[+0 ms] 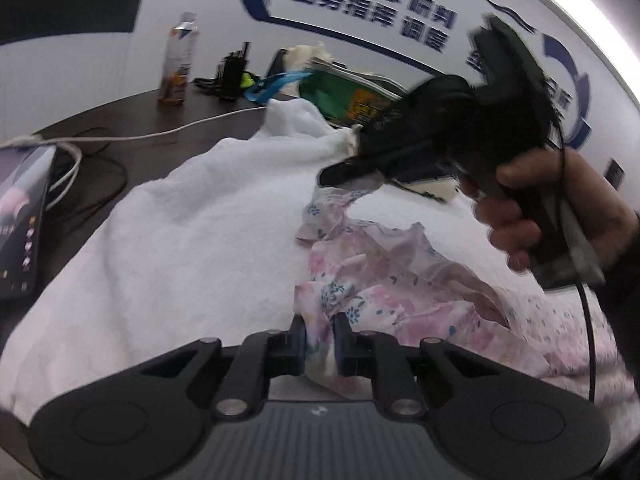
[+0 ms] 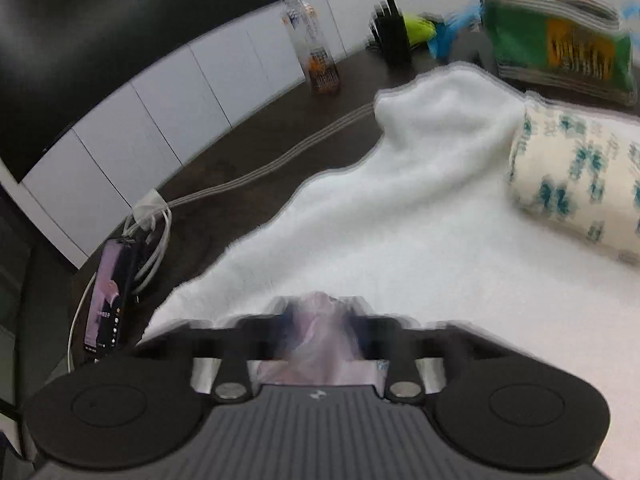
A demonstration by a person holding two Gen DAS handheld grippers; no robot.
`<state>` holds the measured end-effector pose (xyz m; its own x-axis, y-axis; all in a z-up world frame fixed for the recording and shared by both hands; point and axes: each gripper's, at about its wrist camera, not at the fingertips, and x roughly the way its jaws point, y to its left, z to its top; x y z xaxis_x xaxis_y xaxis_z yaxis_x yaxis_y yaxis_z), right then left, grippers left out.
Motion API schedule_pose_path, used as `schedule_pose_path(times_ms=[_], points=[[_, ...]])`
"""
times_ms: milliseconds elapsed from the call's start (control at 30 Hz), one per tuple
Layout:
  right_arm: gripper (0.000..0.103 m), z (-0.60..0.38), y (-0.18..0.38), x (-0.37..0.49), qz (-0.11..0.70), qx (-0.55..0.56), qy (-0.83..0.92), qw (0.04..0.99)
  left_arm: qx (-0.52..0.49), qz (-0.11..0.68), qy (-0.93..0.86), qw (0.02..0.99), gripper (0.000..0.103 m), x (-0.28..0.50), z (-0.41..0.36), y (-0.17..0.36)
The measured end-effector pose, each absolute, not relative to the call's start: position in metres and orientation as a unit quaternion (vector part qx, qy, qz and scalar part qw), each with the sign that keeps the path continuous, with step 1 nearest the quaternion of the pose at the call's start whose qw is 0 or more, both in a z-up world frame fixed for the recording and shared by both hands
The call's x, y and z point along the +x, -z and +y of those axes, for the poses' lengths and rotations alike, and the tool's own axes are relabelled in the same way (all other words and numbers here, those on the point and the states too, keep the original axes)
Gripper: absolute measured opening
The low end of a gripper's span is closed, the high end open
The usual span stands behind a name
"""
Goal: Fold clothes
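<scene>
Dark tabletop (image 2: 224, 168) runs under everything, most of it covered by a white fleecy blanket (image 1: 192, 240) spread as my working surface. On the blanket lies the garment (image 1: 384, 280), thin pink-and-blue floral cloth, crumpled, strung between my two tongs. My left tongs (image 1: 320, 340) are clamped on its near edge, cloth bunched between the pads. My right tongs (image 1: 336, 172), held in my right hand (image 1: 540, 216), are pinched shut on the far end and lift it clear of the blanket; the right wrist view is blurred but shows pink cloth in the grip. A rolled floral bundle (image 2: 580, 184) sits on the blanket to the right. Beyond: green packet (image 2: 560, 52), drink bottle (image 1: 178, 60), black stand (image 1: 232, 72). At the left edge, a lit phone (image 2: 108, 296) and white cable (image 2: 256, 168), clear of the cloth.
</scene>
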<state>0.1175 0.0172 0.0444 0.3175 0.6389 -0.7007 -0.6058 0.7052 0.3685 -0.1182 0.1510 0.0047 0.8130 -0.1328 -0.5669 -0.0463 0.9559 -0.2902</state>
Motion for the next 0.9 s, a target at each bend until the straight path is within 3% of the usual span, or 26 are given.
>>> schedule_pose_path(times_ms=[267, 467, 533, 567, 600, 633, 733, 767, 800, 900], points=[[0.001, -0.063, -0.067, -0.021, 0.285, 0.074, -0.314, 0.903, -0.165, 0.293, -0.002, 0.942, 0.012, -0.121, 0.148, -0.006], [0.003, -0.057, -0.017, -0.073, 0.336, 0.132, -0.344, 0.867, -0.179, 0.287, -0.001, 0.941, 0.012, -0.123, 0.151, -0.003], [0.009, -0.067, -0.022, -0.073, 0.338, 0.140, -0.367, 0.855, -0.182, 0.286, 0.001, 0.941, 0.013, -0.125, 0.153, -0.003], [0.020, -0.075, -0.029, -0.073, 0.328, 0.138, -0.375, 0.856, -0.181, 0.284, 0.002, 0.942, 0.015, -0.126, 0.153, -0.003], [0.039, -0.083, -0.037, -0.074, 0.316, 0.130, -0.381, 0.859, -0.179, 0.283, 0.002, 0.942, 0.015, -0.126, 0.153, -0.003], [0.047, -0.090, -0.047, -0.075, 0.299, 0.108, -0.381, 0.868, -0.179, 0.280, 0.001, 0.943, 0.016, -0.127, 0.154, -0.004], [0.050, -0.109, -0.075, -0.079, 0.231, 0.012, -0.385, 0.894, -0.183, 0.270, 0.000, 0.945, 0.021, -0.131, 0.159, -0.009], [0.056, -0.113, -0.082, -0.078, 0.216, -0.030, -0.387, 0.896, -0.184, 0.267, 0.000, 0.946, 0.023, -0.132, 0.160, -0.010], [0.062, -0.112, -0.084, -0.075, 0.211, -0.077, -0.394, 0.891, -0.187, 0.265, -0.001, 0.946, 0.023, -0.133, 0.162, -0.012], [0.064, -0.093, -0.079, -0.078, 0.179, -0.263, -0.423, 0.849, -0.181, 0.253, -0.005, 0.950, 0.023, -0.139, 0.165, -0.018]])
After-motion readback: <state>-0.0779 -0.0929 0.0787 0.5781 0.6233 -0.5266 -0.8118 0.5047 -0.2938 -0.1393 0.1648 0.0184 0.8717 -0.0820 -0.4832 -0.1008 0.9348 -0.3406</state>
